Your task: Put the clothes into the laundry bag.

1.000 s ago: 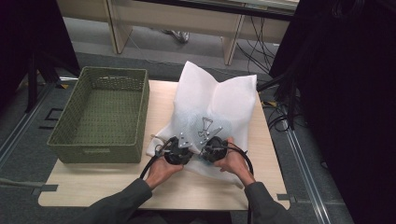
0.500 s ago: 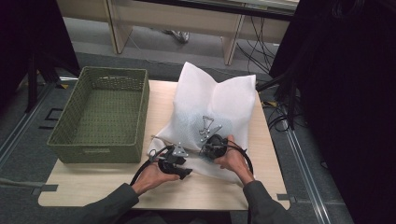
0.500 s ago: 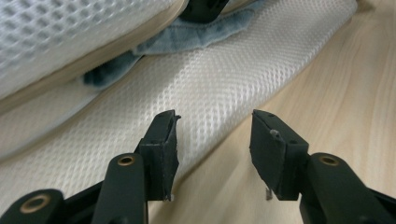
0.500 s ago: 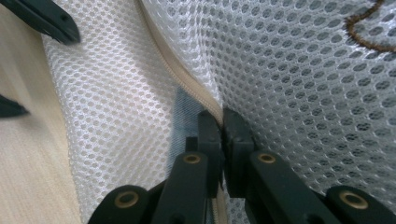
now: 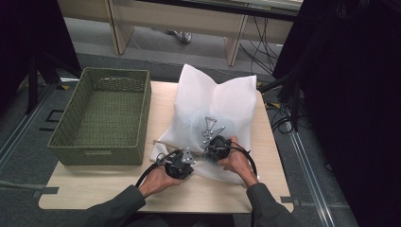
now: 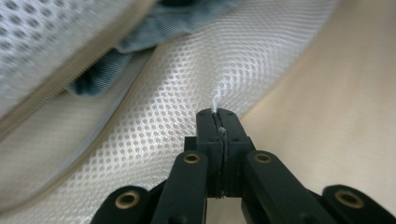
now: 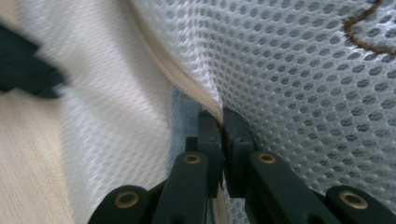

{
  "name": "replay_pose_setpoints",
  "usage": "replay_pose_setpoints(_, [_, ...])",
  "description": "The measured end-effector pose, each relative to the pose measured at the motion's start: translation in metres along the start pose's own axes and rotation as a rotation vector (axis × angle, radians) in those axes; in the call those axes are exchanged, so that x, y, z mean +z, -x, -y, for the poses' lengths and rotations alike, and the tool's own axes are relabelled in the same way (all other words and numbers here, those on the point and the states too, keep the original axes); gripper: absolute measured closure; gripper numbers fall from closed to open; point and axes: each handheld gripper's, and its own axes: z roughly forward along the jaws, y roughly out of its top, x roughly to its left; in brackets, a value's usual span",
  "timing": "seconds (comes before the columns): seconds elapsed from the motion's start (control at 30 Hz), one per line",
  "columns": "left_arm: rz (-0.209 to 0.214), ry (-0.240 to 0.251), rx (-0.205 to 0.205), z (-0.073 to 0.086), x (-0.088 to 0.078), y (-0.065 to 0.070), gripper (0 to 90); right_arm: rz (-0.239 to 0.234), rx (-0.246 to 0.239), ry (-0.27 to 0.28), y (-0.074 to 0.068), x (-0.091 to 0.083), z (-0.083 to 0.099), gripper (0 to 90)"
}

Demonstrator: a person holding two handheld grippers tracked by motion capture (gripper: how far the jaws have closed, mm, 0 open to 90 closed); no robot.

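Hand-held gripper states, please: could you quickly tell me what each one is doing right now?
Left hand-held gripper: closed, pinching the white mesh bag.
Right hand-held gripper: closed on the bag's zipper edge.

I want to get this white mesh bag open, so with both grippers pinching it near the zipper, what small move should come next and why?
Probably ease the left gripper toward the table's near edge while the right gripper holds steady. Its jaws have just been closing and now pinch the lower mesh layer, while the right's grip the zipper edge of the mesh bag. A gap showing blue-grey fabric is visible, so drawing the layers apart should widen it.
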Motion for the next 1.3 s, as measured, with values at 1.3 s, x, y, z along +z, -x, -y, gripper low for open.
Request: replay_pose_setpoints(1.3, [0.069,0.006,-0.014,0.012,-0.008,0.029,84.5,0.000,-0.119,0.049,-0.029,-0.051,-0.007,88.5])
